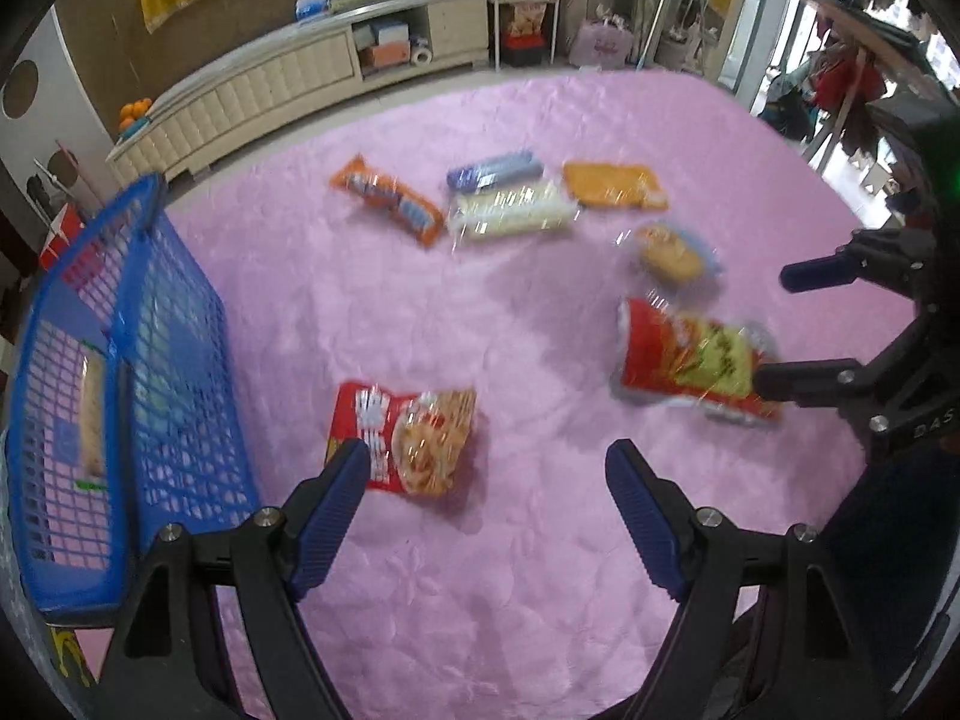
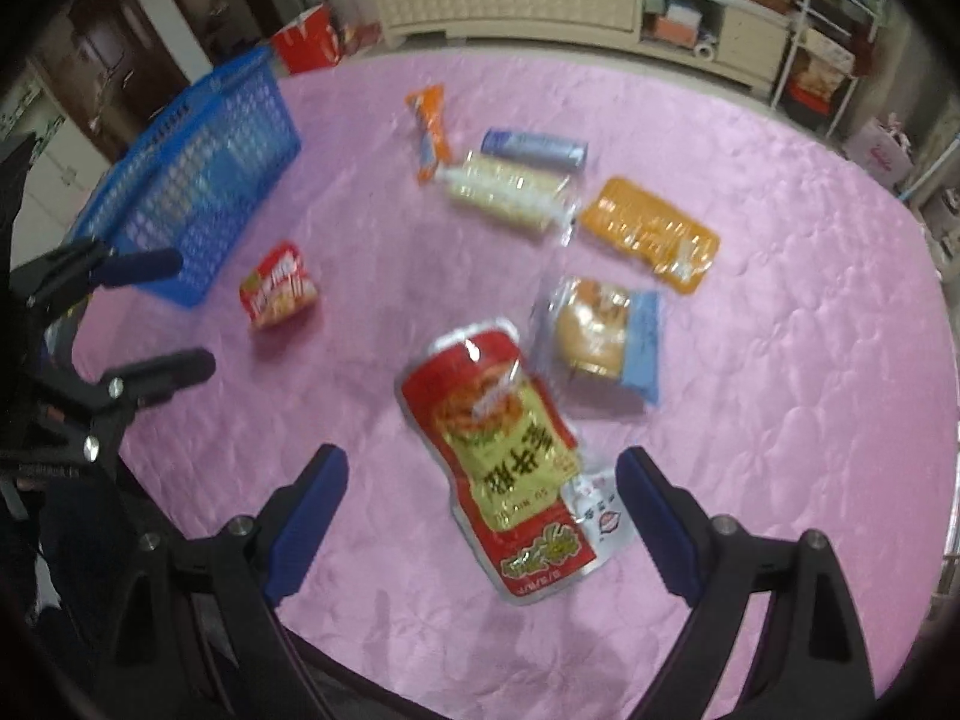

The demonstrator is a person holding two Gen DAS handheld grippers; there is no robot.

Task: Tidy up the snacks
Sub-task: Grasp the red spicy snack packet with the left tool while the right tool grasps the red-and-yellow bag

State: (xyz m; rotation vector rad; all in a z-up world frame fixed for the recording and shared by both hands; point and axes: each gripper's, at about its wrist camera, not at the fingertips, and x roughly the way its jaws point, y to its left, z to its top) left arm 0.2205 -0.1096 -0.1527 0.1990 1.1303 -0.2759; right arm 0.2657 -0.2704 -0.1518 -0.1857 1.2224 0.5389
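While seven packets lie loose on a round worktop draped in glossy pink quilted cloth [image 1: 480, 570], the left wrist view shows the left hand-held gripper [image 1: 486, 480] hovering with its blue-padded fingers spread wide and nothing between them. Just ahead of its left finger lies a small red crinkly snack packet [image 1: 414, 438], close to the blue plastic lattice basket [image 1: 174, 360] at the worktop's left edge, where one pale packet already appears to rest inside. Farther off lie an orange wrapper [image 1: 390, 201], a blue-grey tube pack [image 1: 495, 171], a clear pack of pale biscuits [image 1: 510, 216] and a flat orange packet [image 1: 615, 185].

From the right wrist view, the right hand-held gripper [image 2: 483, 480] also stands apart and empty, straddling a long red-and-yellow foil pouch [image 2: 510, 474] that lies flat on the cloth. Beside the pouch's far end sits a clear-wrapped round bun with a blue edge [image 2: 606, 339].

Judging by this layout, the sorting is at an early stage, with each tool lined up over its nearest packet. A likely next move calls for lowering, closing on a crinkly edge without sliding it, then carrying it to the basket.
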